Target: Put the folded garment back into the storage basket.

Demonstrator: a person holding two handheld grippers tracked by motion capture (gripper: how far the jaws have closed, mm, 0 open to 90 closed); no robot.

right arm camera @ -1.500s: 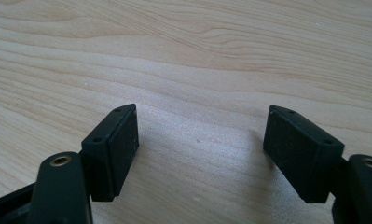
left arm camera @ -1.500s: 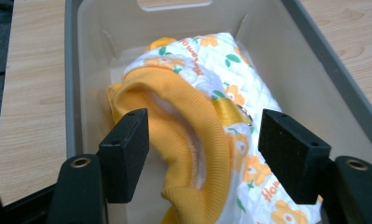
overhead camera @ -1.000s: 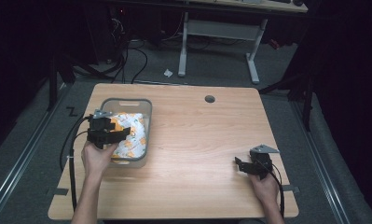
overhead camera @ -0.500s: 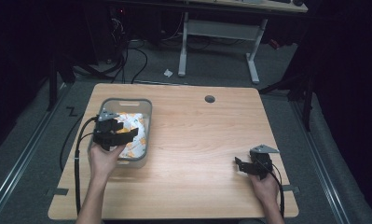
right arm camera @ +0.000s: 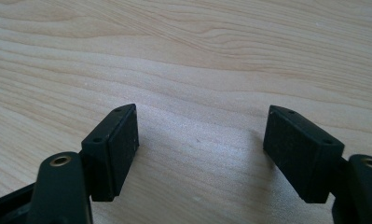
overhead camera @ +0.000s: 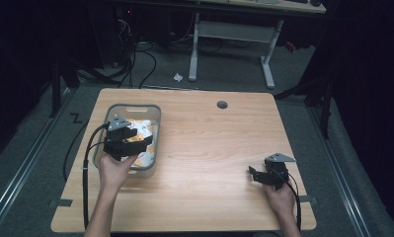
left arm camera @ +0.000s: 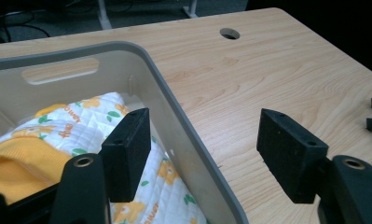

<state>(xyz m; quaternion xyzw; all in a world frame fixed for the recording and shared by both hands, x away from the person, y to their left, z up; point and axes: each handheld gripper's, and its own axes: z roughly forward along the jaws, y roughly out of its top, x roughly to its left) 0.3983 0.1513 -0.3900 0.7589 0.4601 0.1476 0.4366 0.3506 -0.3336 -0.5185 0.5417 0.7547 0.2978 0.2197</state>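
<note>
Bin [overhead camera: 157, 114] holds one cloth [left arm camera: 97, 119]; two claws gape.

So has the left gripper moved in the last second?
Yes. The left gripper has shifted toward the right wall of the bin, its open jaws now straddling that wall. The right gripper has stayed put on the table.

A dim laboratory or office workspace: a light wooden bench [overhead camera: 224, 148] with a round cable hole [overhead camera: 222, 104] stands on grey carpet [overhead camera: 224, 74]; behind it, a white-legged desk frame [overhead camera: 263, 54], tangled black cables [overhead camera: 135, 54] and metal floor rails [overhead camera: 31, 153].
</note>
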